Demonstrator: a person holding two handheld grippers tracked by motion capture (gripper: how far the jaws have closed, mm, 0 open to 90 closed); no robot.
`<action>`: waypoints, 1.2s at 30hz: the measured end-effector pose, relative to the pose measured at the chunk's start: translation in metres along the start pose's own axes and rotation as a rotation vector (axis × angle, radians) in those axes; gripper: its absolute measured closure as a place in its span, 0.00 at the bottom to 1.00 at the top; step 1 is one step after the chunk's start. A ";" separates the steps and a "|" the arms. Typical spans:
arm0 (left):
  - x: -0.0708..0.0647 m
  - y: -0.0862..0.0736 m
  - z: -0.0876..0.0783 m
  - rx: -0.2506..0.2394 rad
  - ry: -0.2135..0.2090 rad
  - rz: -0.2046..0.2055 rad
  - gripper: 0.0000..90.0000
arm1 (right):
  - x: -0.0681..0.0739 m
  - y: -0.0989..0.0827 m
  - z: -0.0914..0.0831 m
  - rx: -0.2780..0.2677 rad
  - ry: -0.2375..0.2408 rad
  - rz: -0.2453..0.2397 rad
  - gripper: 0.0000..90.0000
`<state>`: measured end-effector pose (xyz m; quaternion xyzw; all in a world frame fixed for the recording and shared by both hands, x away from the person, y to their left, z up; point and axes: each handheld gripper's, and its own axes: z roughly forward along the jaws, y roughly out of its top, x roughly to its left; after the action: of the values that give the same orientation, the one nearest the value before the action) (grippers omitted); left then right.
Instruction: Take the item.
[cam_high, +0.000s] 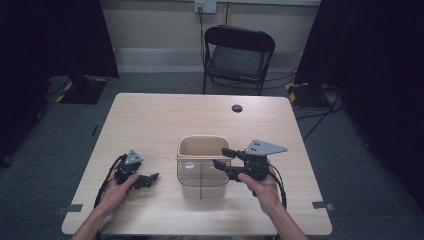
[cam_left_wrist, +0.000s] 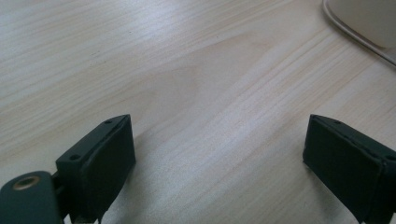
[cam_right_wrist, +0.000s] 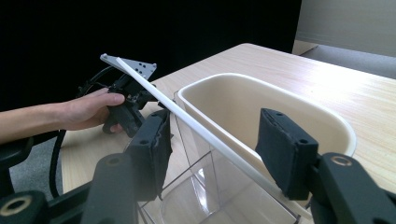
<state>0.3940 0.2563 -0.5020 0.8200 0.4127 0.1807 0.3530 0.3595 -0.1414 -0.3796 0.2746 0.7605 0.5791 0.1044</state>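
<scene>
Fingers (cam_right_wrist: 285, 154) of the right gripper (cam_right_wrist: 212, 149) straddle the near corner of the container stack, one inside the beige tub (cam_right_wrist: 261, 102) and one outside the clear bin (cam_right_wrist: 196, 196); whether the pads already press on the rim I cannot tell. Both nested containers stand upright at the middle of the worktop (cam_high: 150, 120). Well to their left, the left gripper (cam_left_wrist: 219, 154) rests on the wood with its fingers wide apart, holding nothing.

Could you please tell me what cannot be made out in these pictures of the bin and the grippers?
- Bin: left gripper view, cut off by the top right corner.
- Right gripper pads: right gripper view; contact with the bin wall is unclear.
- Bin's contents: high view, too small.
</scene>
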 end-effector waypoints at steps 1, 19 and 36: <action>0.000 0.000 0.000 -0.001 0.001 0.002 0.09 | 0.000 0.000 0.000 -0.001 0.002 0.001 0.50; 0.000 0.000 0.000 0.001 0.001 0.004 0.09 | -0.009 0.007 0.003 -0.009 0.008 -0.001 0.56; 0.000 0.000 0.000 -0.001 0.001 0.001 0.09 | -0.017 0.003 0.003 -0.014 0.018 0.002 0.59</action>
<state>0.3940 0.2563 -0.5020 0.8201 0.4122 0.1814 0.3530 0.3756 -0.1479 -0.3806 0.2696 0.7569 0.5871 0.0990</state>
